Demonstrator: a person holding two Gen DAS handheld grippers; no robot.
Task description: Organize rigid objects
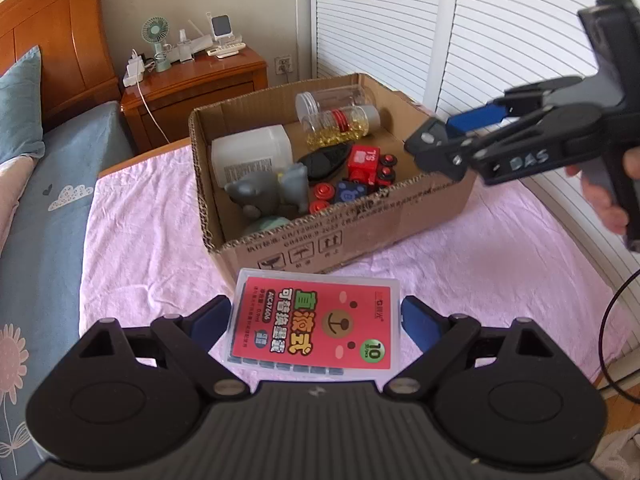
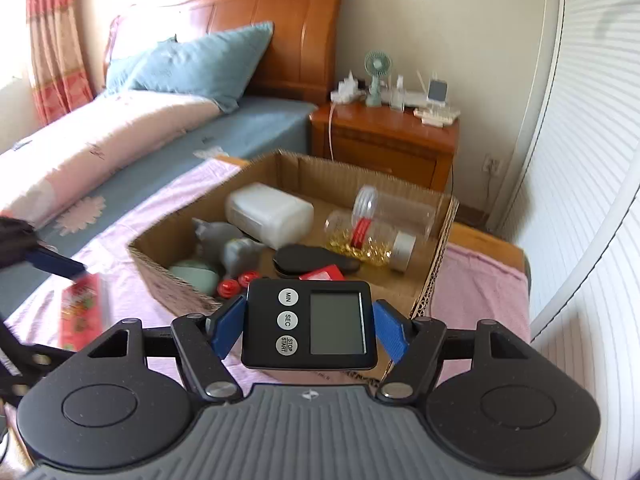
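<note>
Right gripper gripping MIN/SEC/STOP-START timer

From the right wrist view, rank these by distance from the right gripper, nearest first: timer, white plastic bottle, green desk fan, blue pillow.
1. Timer: held in the right gripper.
2. White plastic bottle: lying in the cardboard box, back left.
3. Green desk fan on the nightstand, and blue pillow at the headboard, far left: too close to call.
</note>
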